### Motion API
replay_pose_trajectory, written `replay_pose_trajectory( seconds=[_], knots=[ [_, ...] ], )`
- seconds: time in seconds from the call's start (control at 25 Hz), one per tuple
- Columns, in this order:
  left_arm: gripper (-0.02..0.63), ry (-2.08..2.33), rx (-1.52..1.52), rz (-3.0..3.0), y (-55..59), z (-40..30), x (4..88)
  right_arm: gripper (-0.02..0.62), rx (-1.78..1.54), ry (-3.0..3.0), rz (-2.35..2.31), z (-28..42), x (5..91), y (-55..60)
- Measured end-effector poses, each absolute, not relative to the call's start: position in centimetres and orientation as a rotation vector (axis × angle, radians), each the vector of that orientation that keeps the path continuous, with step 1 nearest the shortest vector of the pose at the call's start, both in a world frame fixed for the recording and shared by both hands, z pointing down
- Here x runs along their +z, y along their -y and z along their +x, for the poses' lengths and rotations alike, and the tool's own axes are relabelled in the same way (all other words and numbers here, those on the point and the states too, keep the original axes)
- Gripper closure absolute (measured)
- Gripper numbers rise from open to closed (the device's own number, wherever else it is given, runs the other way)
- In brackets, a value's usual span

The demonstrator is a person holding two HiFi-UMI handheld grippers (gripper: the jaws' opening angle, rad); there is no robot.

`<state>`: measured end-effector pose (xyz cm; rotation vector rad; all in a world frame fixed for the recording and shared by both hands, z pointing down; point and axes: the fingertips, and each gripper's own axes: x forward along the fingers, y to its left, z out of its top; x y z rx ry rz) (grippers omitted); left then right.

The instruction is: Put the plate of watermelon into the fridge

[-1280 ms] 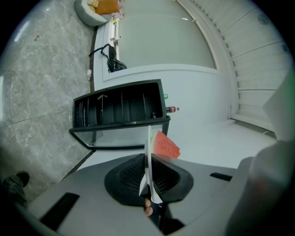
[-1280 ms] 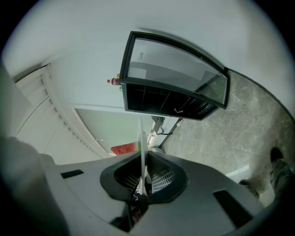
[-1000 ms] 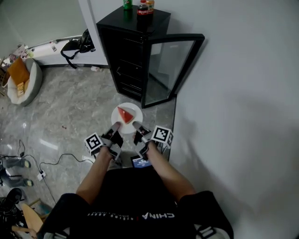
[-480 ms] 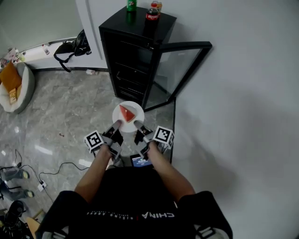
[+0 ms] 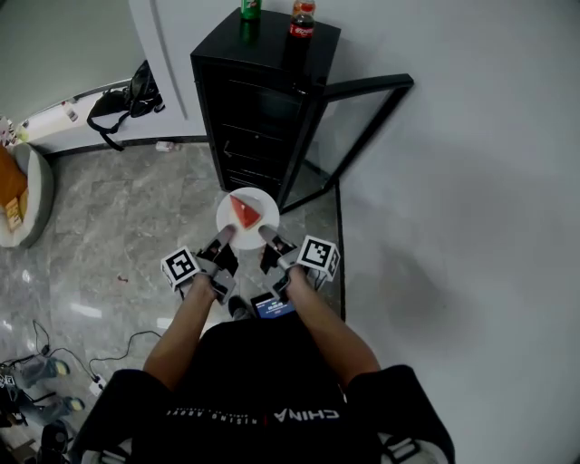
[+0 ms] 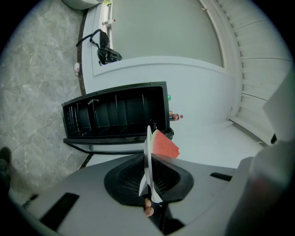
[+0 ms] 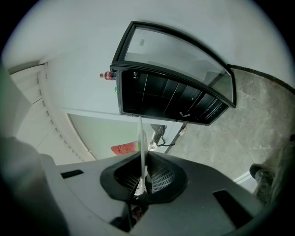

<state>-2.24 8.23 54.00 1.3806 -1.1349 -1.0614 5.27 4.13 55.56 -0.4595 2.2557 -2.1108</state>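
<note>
1. A small black fridge (image 5: 258, 109) stands against the white wall. Its glass door (image 5: 353, 122) is swung wide open to the right, so the dark interior faces the person.
2. The white plate (image 5: 263, 204) is held in the air above the marble floor (image 5: 127, 217), a short way in front of the open fridge and not yet inside it. A red watermelon slice (image 5: 245, 214) lies near the middle of the plate.
3. The left tongs (image 5: 223, 237) are clamped on the plate's near-left rim. The left gripper view shows the plate edge-on, pinched tight between the pads.
4. The right tongs (image 5: 268, 237) grip the near-right rim the same way, and the right gripper view shows the thin plate edge nipped between closed pads. Both tongs share the load.
5. The step in hand appears to be the carry towards the fridge. The grasp is made and the door is open, so what remains is the insertion and release.
6. The next move likely calls for bringing both tongs forward and down together. The plate should stay level so the slice does not slide.
7. The plate must also be steered left of the door edge and onto one of the shelves (image 6: 115, 113). The openings look low, so the person will probably need to bend or crouch.
8. Two bottles (image 5: 302, 16) stand on top of the fridge, clear of the path.
</note>
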Motion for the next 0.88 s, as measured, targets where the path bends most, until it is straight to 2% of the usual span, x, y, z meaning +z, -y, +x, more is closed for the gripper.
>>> replay_pose_trajectory(
  seconds=[0.36,0.88],
  knots=[
    [0.569,1.104,-1.05,1.345,-6.3,-4.1,55.6,0.565,-2.164,-2.213,-0.524,3.5,57.0,-2.5],
    [0.569,1.157,-1.036,1.331,4.5,-7.9,55.3,0.565,-2.16,-2.22,-0.478,-0.5,56.9,8.4]
  ],
)
